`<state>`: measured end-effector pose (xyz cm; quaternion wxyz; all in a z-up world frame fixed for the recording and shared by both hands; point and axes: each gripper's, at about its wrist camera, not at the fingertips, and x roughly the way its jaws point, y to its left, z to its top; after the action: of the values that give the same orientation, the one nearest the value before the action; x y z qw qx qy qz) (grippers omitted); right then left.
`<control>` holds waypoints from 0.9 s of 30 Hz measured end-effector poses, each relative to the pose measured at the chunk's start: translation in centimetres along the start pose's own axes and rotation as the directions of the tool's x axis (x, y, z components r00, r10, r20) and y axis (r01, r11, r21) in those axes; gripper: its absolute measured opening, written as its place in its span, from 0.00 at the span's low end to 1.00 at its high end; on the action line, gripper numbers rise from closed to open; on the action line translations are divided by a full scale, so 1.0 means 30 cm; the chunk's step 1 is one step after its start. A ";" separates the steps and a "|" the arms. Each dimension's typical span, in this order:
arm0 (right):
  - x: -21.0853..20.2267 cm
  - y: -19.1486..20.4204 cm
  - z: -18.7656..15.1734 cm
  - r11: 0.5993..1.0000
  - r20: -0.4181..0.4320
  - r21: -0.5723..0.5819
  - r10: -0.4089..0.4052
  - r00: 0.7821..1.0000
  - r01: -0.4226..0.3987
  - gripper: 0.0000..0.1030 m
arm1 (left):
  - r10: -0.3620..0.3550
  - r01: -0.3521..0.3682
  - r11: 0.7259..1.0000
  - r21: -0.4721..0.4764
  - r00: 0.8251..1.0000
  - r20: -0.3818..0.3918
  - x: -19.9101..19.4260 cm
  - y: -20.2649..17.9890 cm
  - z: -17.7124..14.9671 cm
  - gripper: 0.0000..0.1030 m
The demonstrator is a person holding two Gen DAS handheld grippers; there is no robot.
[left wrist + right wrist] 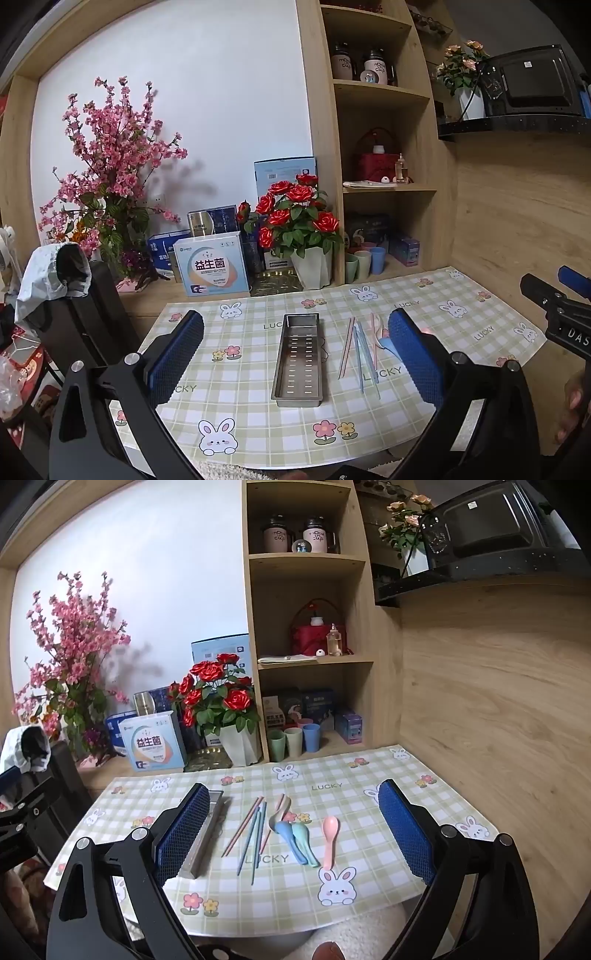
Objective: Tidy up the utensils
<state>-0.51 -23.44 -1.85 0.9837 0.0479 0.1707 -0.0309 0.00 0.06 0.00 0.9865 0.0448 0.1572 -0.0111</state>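
An empty perforated steel tray (299, 362) lies lengthwise on the checked mat. To its right lie several pastel chopsticks (356, 354), pink and blue. In the right wrist view the chopsticks (251, 830) lie beside a blue spoon (290, 836), a teal spoon (304, 843) and a pink spoon (330, 836); the tray (207, 834) is partly hidden behind the left finger. My left gripper (295, 354) is open above the tray, holding nothing. My right gripper (295, 830) is open above the spoons, holding nothing. The right gripper also shows at the far right edge (557, 306) of the left wrist view.
A white pot of red roses (295, 221), boxes (210, 266) and pastel cups (365, 262) stand along the back of the desk. A pink blossom plant (107, 192) stands at back left. A wooden shelf unit (384, 147) and wall panel (498, 701) close the right side.
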 end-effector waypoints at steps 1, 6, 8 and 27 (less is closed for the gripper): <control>0.000 0.000 0.000 1.000 -0.001 0.000 0.000 1.000 0.000 0.87 | -0.004 0.004 1.000 0.002 1.000 -0.003 0.000 0.000 -0.001 0.95; 0.004 -0.002 -0.002 1.000 -0.009 0.003 0.001 1.000 -0.001 0.87 | -0.016 0.016 1.000 0.004 1.000 -0.006 -0.009 0.007 -0.004 0.95; 0.004 0.008 0.003 1.000 -0.011 0.004 -0.001 1.000 0.001 0.87 | -0.018 0.018 1.000 0.006 1.000 -0.003 -0.017 0.011 -0.005 0.95; 0.000 0.003 0.005 1.000 -0.010 -0.005 -0.013 1.000 0.013 0.87 | 0.000 0.000 1.000 0.025 1.000 -0.007 -0.009 -0.004 -0.011 0.95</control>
<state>-0.47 -23.38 -1.71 0.9827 0.0446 0.1762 -0.0367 -0.36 -0.03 -0.25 0.9853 0.0574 0.1603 -0.0128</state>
